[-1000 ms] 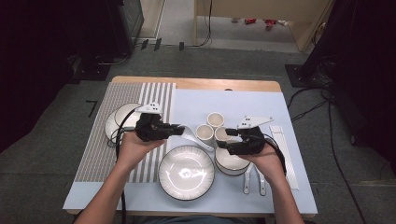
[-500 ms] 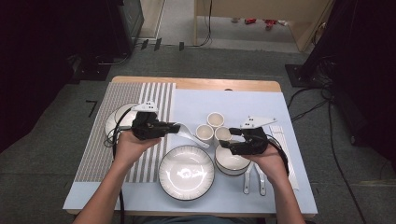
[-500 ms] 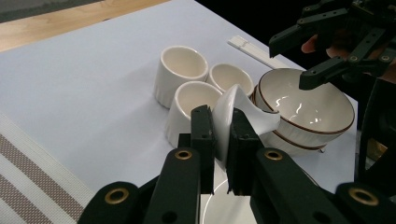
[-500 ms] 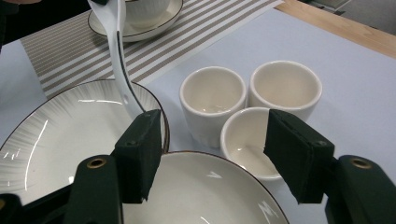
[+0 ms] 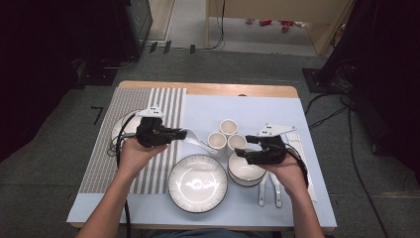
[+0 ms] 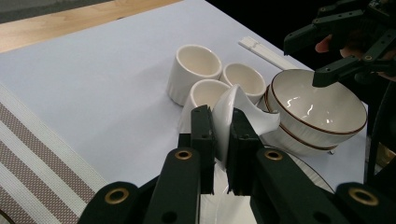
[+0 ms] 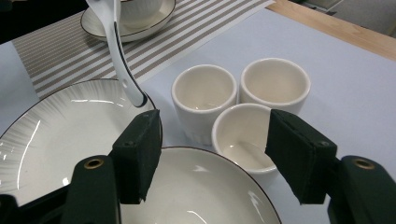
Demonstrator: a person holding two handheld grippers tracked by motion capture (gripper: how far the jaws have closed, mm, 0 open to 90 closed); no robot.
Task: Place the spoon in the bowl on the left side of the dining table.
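Note:
My left gripper is shut on the handle of a white ceramic spoon, holding it above the mat with its bowl end pointing toward the three small white cups. In the right gripper view the spoon hangs over the edge of the large plate. My right gripper stands open with nothing between its pads, hovering just over the brown-rimmed bowl, close to the nearest cup.
A large white plate lies at the front centre. A bowl on a saucer sits on the striped mat at left. Two more spoons and a white chopstick packet lie at the right.
My left hand has drifted slightly to the left with the spoon still gripped. The right hand has stayed over the bowl.

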